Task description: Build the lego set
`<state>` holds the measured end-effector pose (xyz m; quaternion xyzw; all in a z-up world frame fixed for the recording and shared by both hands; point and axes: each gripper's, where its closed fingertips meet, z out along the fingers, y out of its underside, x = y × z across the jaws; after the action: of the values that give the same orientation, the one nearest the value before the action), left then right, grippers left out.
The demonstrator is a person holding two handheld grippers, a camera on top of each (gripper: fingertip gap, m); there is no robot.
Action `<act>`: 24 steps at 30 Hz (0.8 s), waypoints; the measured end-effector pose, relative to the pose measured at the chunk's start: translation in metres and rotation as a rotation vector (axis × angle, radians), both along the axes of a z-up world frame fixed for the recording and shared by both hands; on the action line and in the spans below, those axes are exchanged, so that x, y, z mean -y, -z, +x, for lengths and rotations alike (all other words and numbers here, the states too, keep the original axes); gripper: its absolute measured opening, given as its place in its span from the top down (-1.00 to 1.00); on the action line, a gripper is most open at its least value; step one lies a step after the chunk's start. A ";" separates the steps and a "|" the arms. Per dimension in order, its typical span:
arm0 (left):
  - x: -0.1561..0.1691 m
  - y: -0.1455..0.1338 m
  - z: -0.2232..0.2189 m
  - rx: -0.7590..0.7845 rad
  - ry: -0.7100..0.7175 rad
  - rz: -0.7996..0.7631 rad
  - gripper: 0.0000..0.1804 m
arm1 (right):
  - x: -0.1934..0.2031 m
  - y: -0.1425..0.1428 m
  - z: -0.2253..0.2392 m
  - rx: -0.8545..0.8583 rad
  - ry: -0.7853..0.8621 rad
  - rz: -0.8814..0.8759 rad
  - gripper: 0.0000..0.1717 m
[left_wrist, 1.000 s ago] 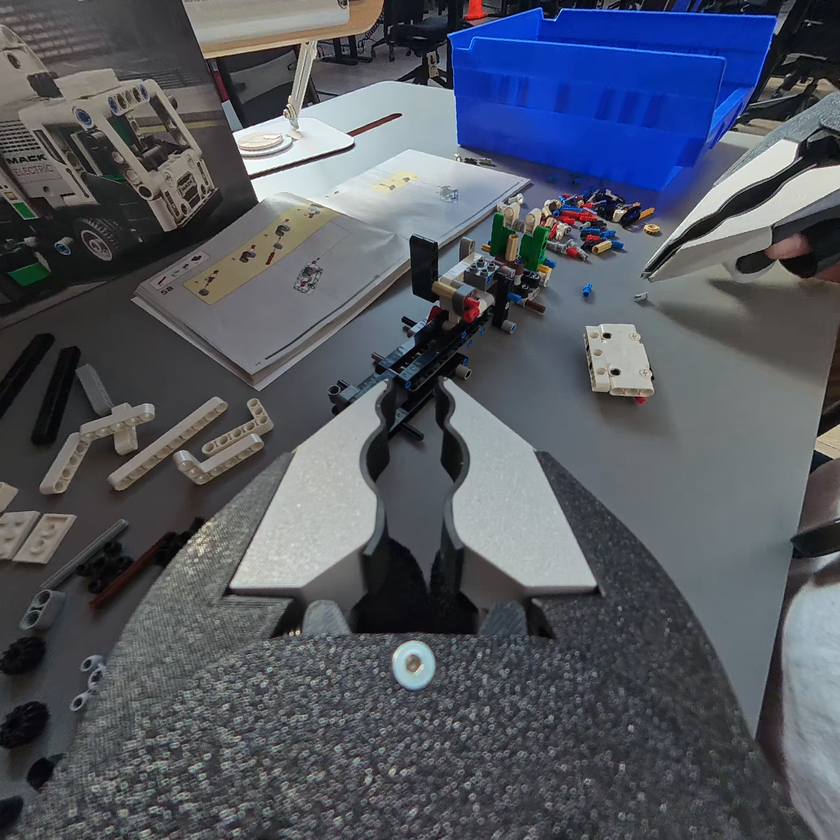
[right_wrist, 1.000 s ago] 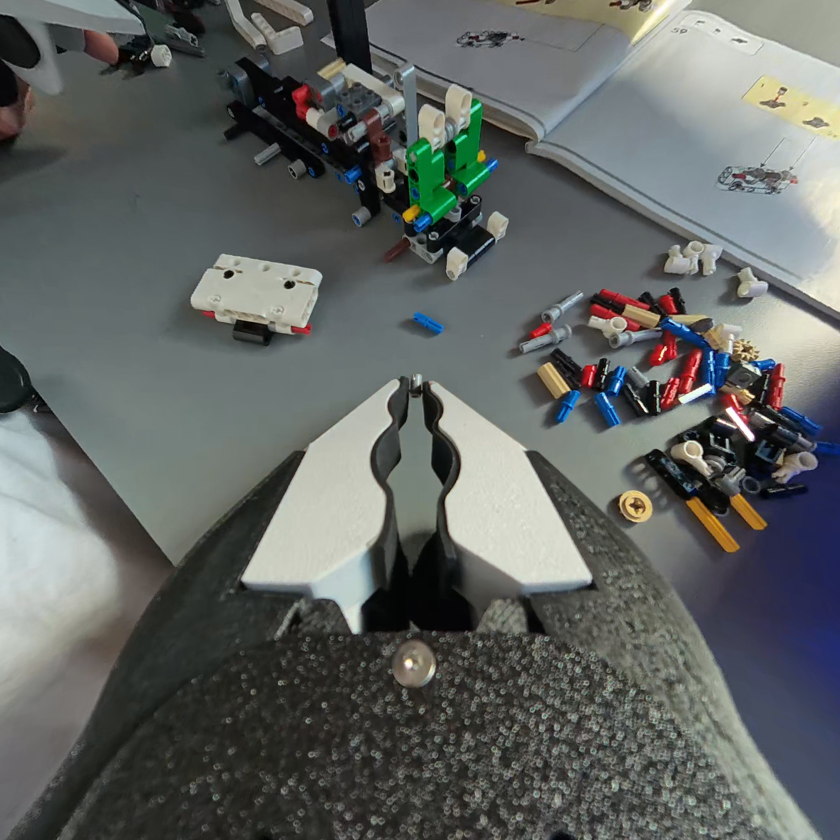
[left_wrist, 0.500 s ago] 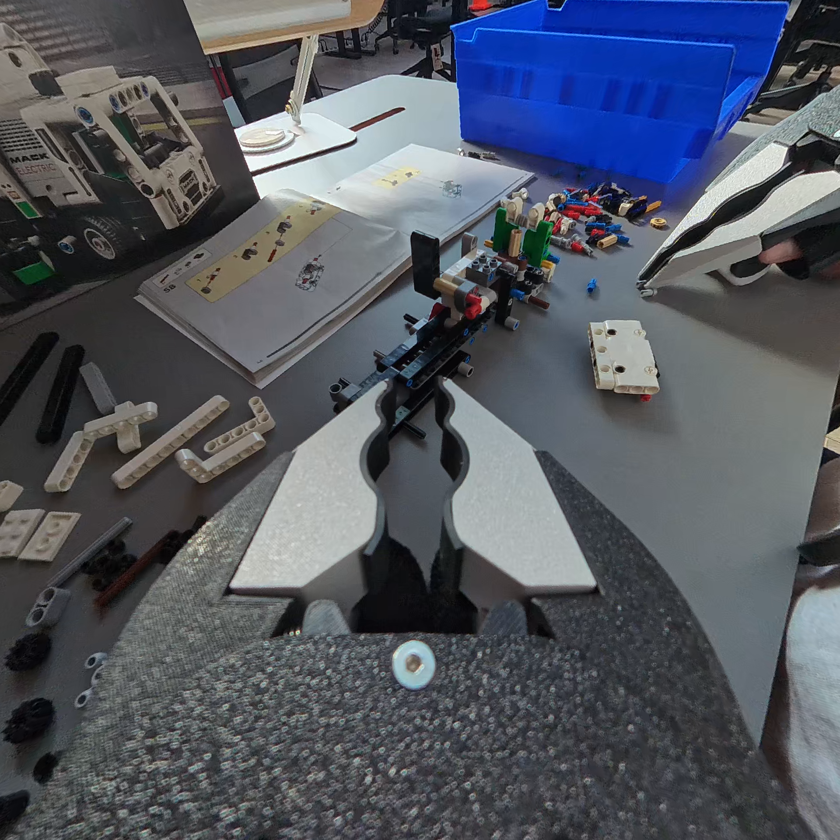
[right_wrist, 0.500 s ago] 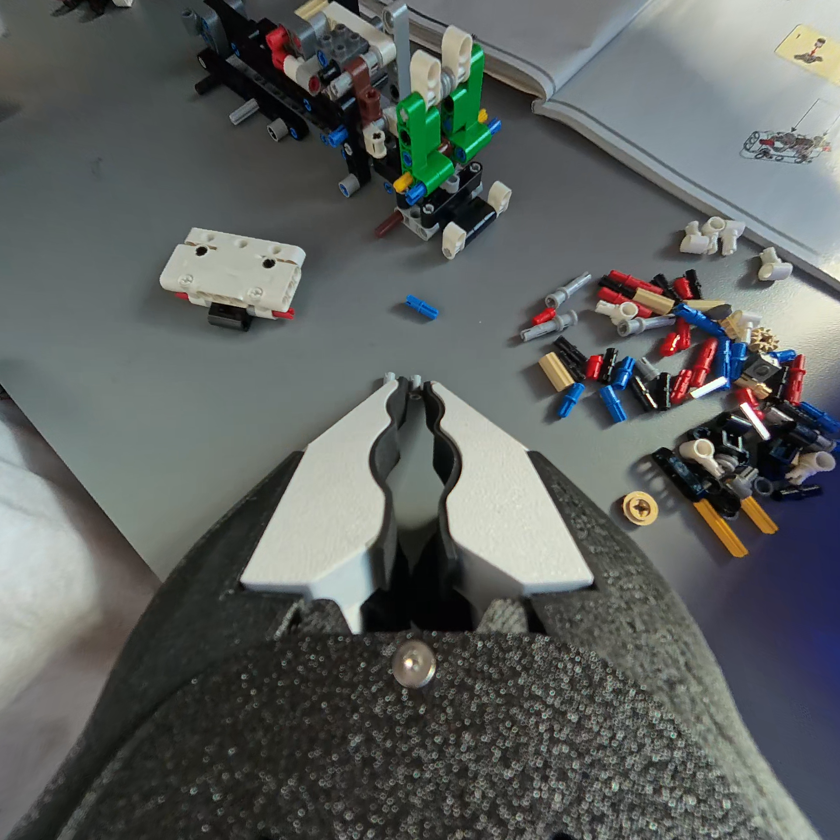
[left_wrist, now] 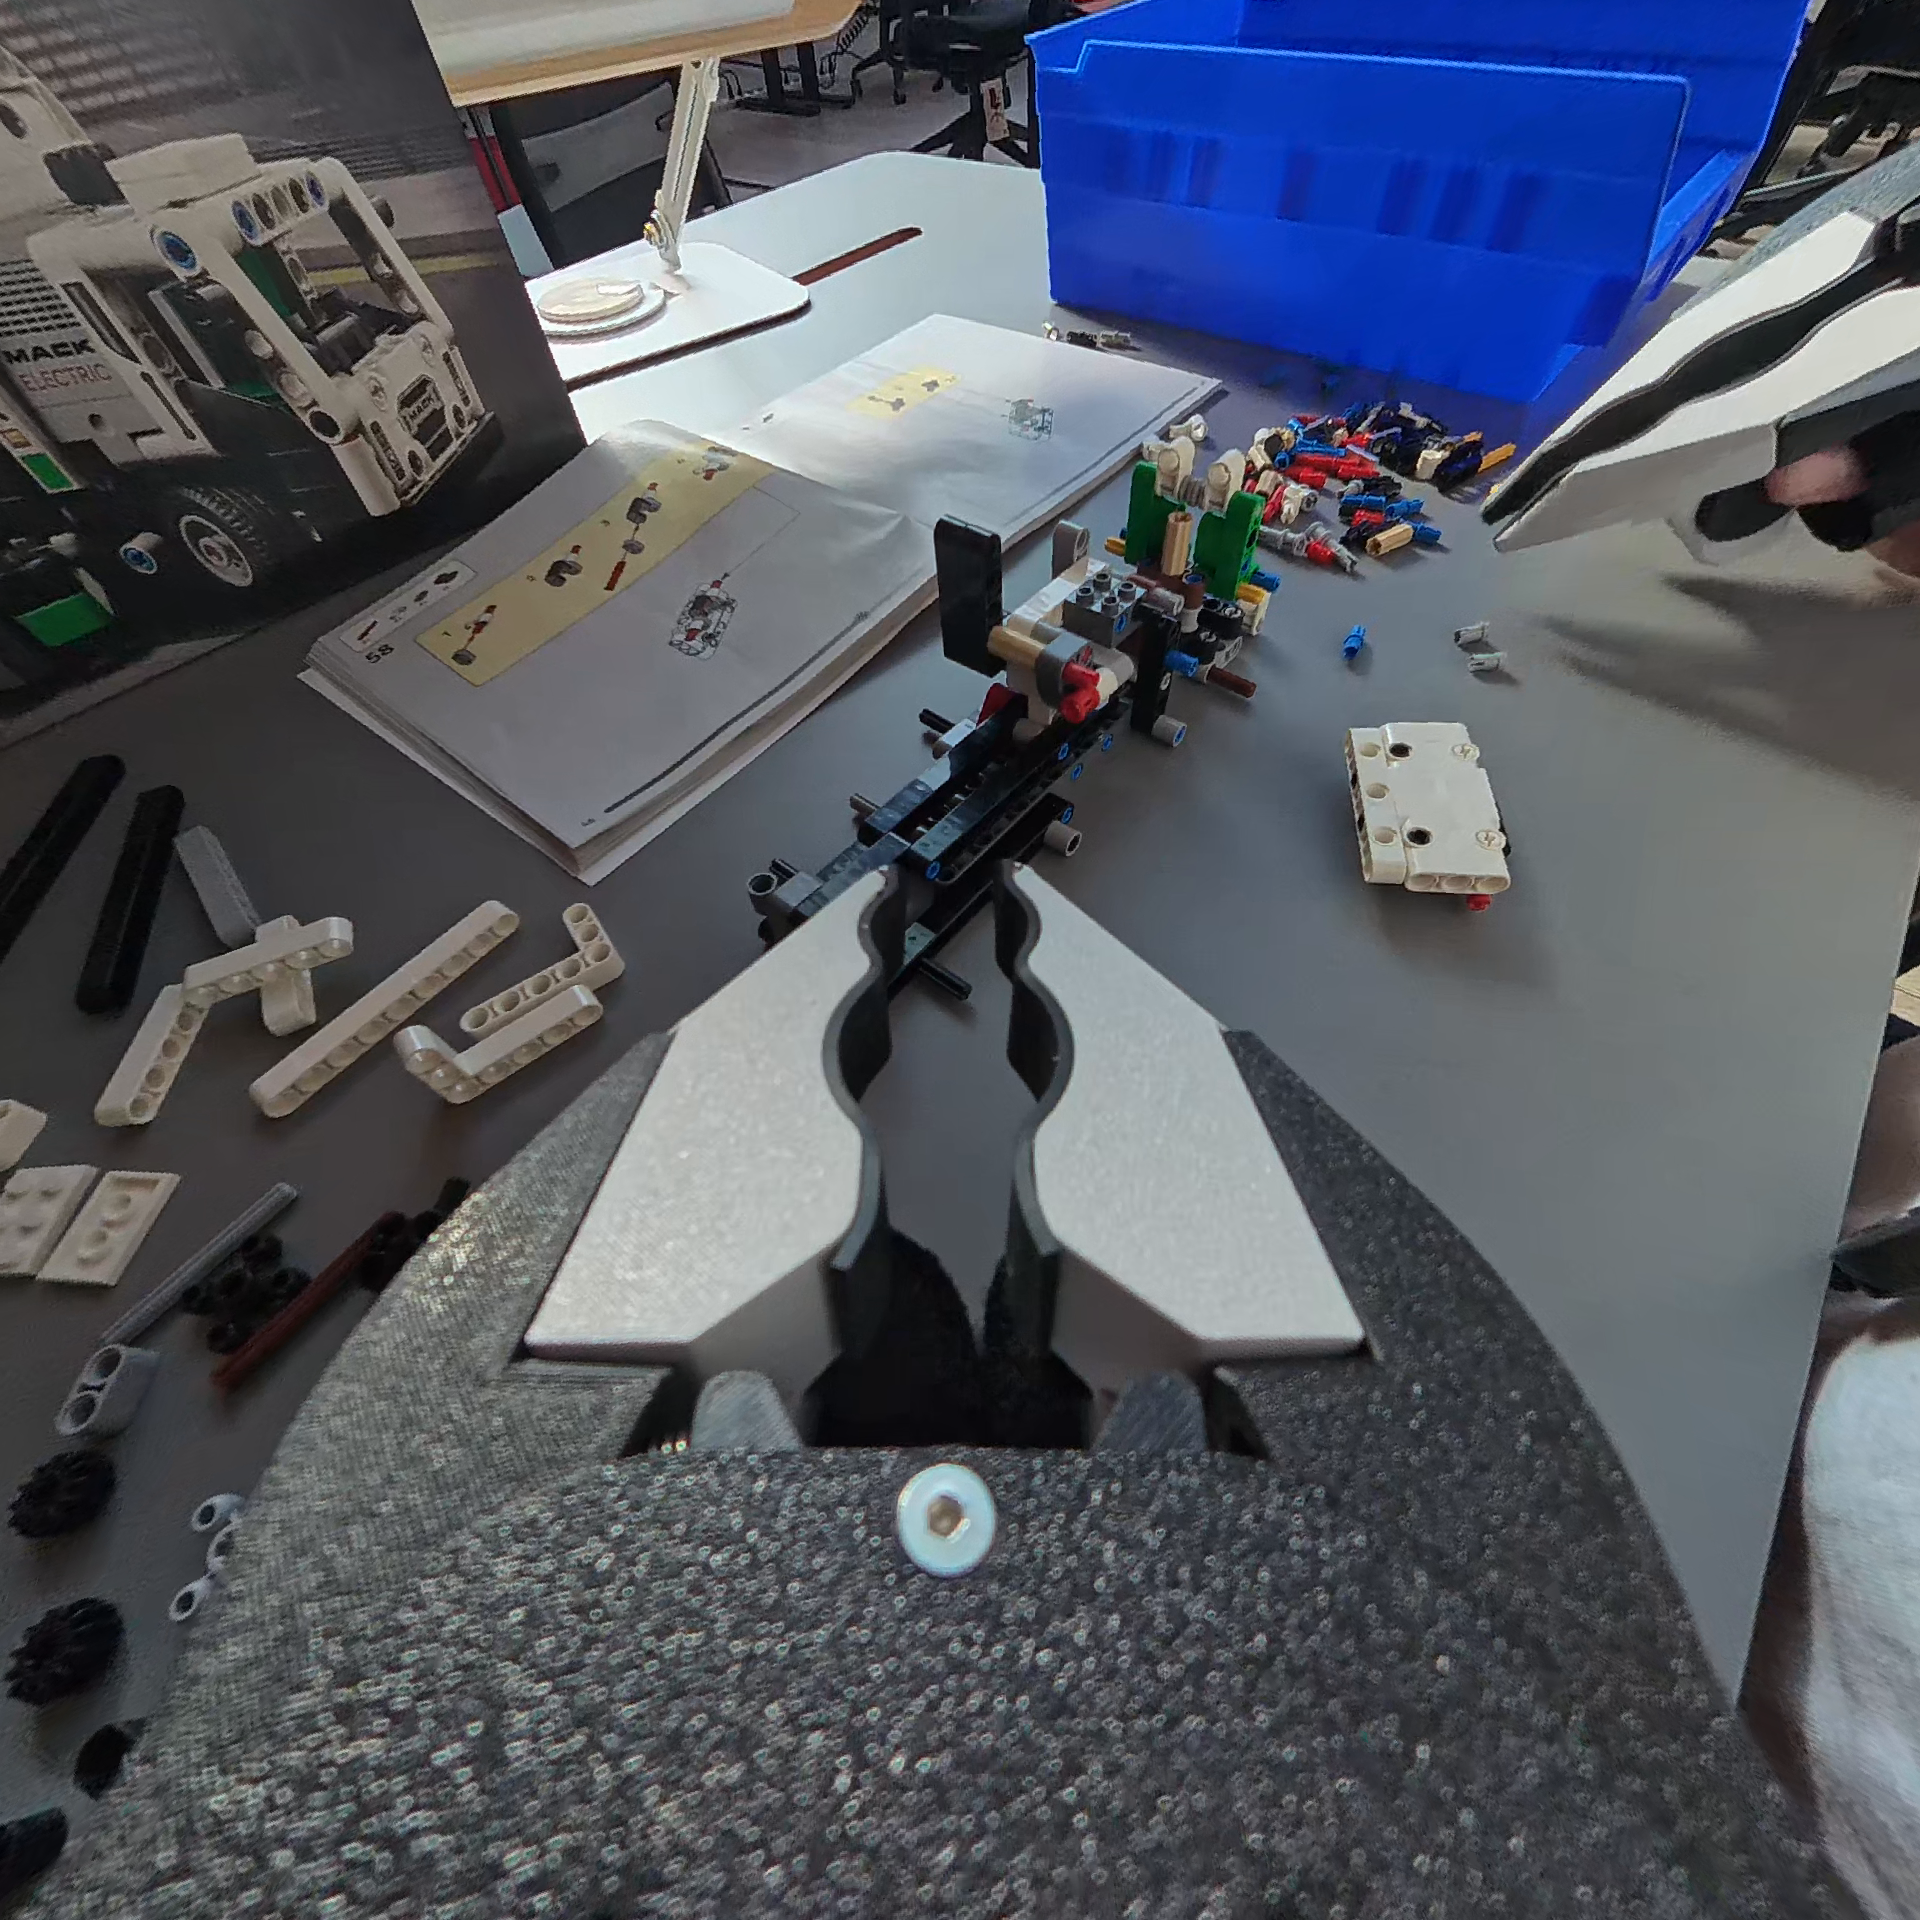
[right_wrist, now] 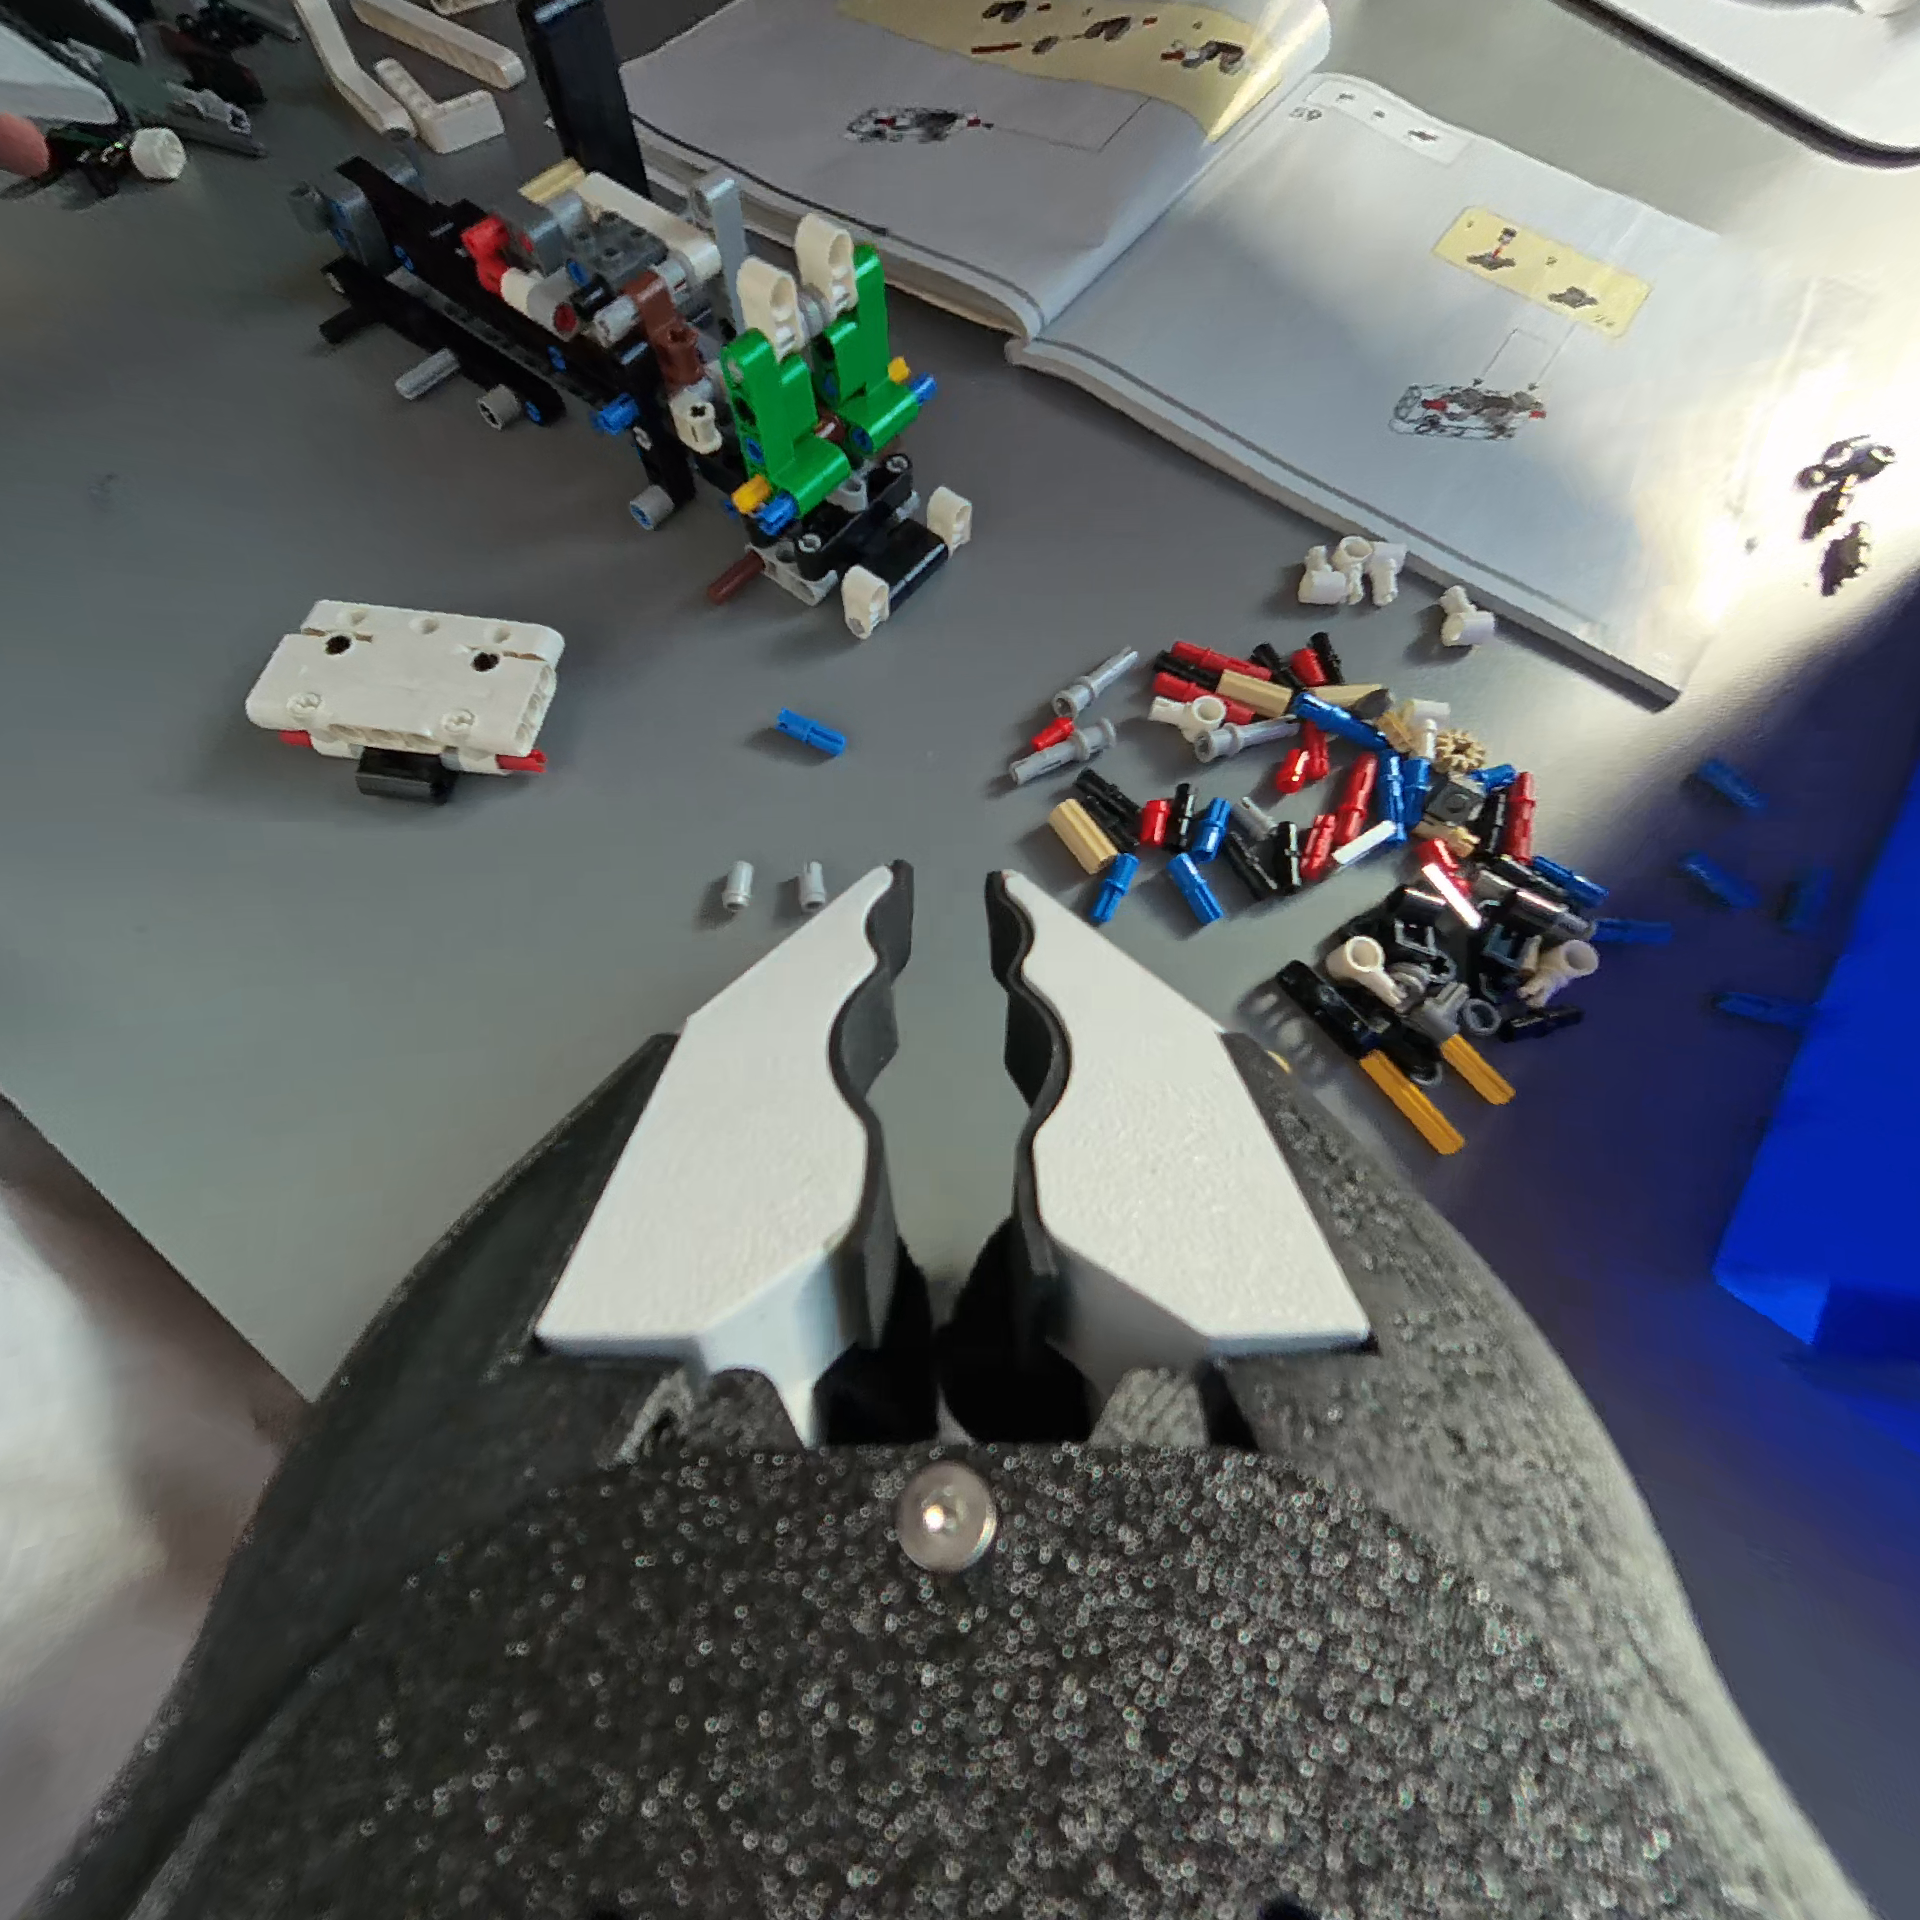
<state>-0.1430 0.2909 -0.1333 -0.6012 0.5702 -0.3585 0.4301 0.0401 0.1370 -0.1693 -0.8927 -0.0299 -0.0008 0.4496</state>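
Observation:
My left gripper (left_wrist: 948, 883) is low over the table, shut on the near end of the black frame of a brick assembly (left_wrist: 1039, 717). The assembly rests on the table and has green uprights at its far end (right_wrist: 800, 395). My right gripper (right_wrist: 948, 883) is open and empty just above the table. It also shows at the right of the left wrist view (left_wrist: 1496, 530). Two small grey pins (right_wrist: 774, 885) lie on the table just left of its left fingertip, apart from it. They show in the left wrist view too (left_wrist: 1477, 646).
A white block (right_wrist: 405, 681) and a loose blue pin (right_wrist: 810, 730) lie ahead. A pile of small pins (right_wrist: 1340, 800) sits right, by an open manual (right_wrist: 1299, 260) and blue bin (left_wrist: 1351, 177). White beams (left_wrist: 384, 1008) and the picture box (left_wrist: 208, 312) are left. The grippers' ends are close to 25 cm from one another. Both grippers' tips are roughly 12 cm from the white block (right_wrist: 405, 681). Look for it in the left wrist view (left_wrist: 1436, 795) too.
My right gripper held the small grey pins at its tips, then opened; they now lie on the table beside it. It has pulled back slightly. My left gripper has not moved.

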 end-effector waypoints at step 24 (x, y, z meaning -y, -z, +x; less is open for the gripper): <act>-0.004 -0.003 -0.002 0.023 -0.022 -0.014 0.85 | -0.057 0.012 0.095 0.038 0.311 -0.052 0.97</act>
<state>-0.1446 0.2950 -0.1300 -0.6063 0.5559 -0.3648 0.4362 0.1353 0.1944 -0.1812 -0.8978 0.1004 -0.0864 0.4201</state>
